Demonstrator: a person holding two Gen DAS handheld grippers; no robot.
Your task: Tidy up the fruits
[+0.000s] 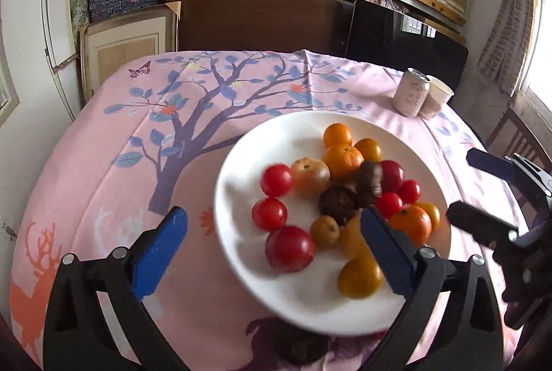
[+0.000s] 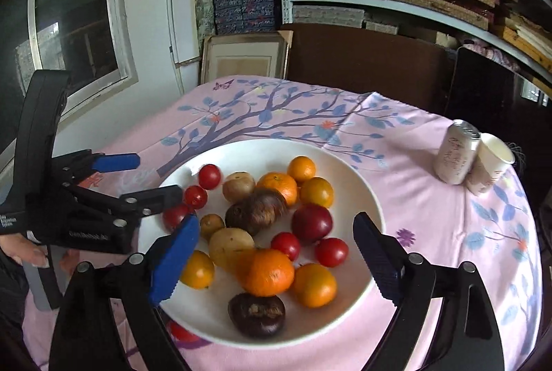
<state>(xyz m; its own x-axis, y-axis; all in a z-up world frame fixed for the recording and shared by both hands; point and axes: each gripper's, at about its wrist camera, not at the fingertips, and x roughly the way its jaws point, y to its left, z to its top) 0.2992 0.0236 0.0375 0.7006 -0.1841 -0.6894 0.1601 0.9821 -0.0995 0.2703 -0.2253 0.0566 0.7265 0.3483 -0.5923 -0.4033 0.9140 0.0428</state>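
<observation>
A white plate [image 1: 241, 171] [image 2: 348, 171] sits on the pink tablecloth and holds mixed fruit: orange tangerines [image 1: 343, 158] [image 2: 269, 272], red tomatoes [image 1: 276, 179] [image 2: 312, 222], tan round fruits [image 1: 310, 176] [image 2: 238, 186] and dark brown ones [image 1: 338, 203] [image 2: 257, 314]. My left gripper [image 1: 274, 241] is open and empty, its fingers astride the plate's near left side. My right gripper [image 2: 276, 252] is open and empty above the plate's near part. Each gripper shows in the other's view, the right one [image 1: 483, 195] and the left one [image 2: 148, 177], both open.
A drink can [image 1: 412, 95] [image 2: 457, 153] and a paper cup [image 1: 436, 96] [image 2: 491, 164] stand at the table's far right. Shelves of boxes and a dark panel rise behind the table. A wooden chair [image 1: 517, 136] stands right of it.
</observation>
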